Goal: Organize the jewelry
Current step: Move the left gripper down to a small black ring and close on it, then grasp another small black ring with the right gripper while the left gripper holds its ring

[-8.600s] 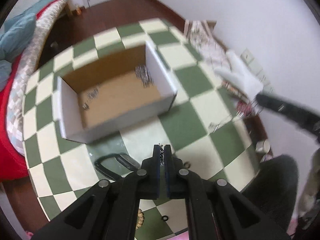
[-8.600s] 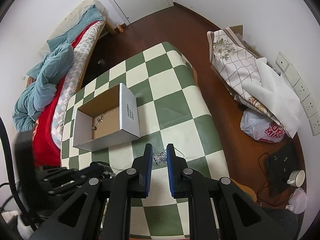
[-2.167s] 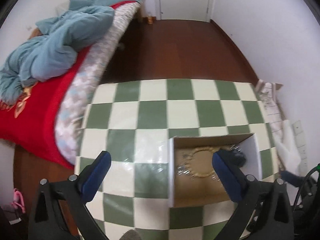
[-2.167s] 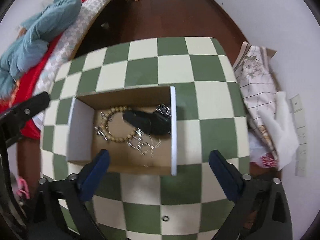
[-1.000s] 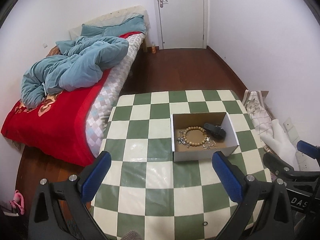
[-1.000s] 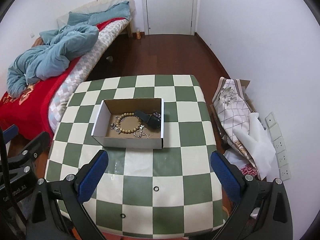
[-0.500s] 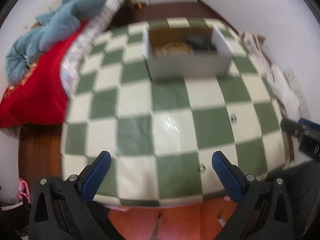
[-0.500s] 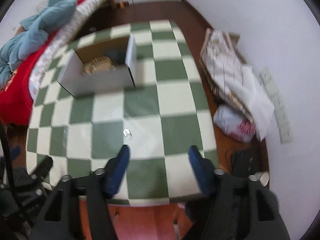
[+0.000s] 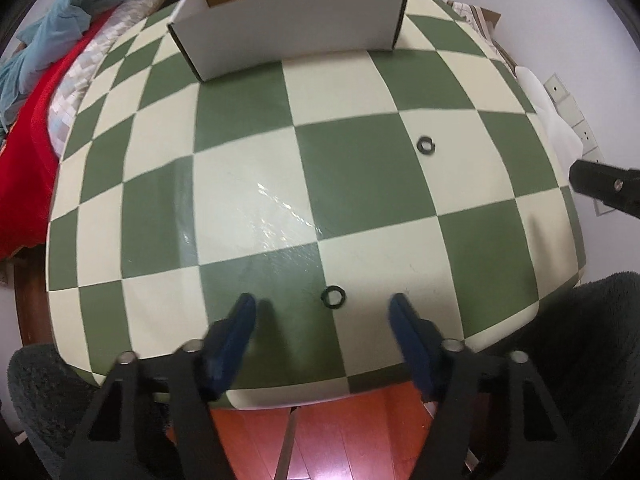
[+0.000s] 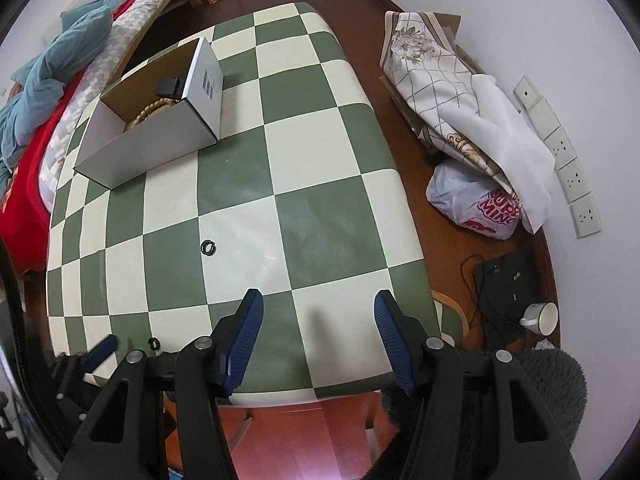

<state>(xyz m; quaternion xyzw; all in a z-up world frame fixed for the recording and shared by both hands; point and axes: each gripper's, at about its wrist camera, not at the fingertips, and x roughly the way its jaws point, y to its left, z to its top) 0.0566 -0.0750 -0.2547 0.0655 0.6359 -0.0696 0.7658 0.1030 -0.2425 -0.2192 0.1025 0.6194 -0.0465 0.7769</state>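
Our left claw (image 9: 322,312) has descended, closing half-wide around the near ring (image 9: 334,297). Right claw (image 10: 318,312) half-open, empty. The box (image 9: 288,20) comes next.

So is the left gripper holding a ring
No, its jaws are closing but the left gripper holds nothing; the near ring lies loose on the table.

Bedroom: bed (image 10: 48,92) beside table (image 10: 280,216)

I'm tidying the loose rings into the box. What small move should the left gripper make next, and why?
Probably ease the left gripper down and finish closing on the near ring. Its jaws are closing astride it without touching, and the box is farther back.
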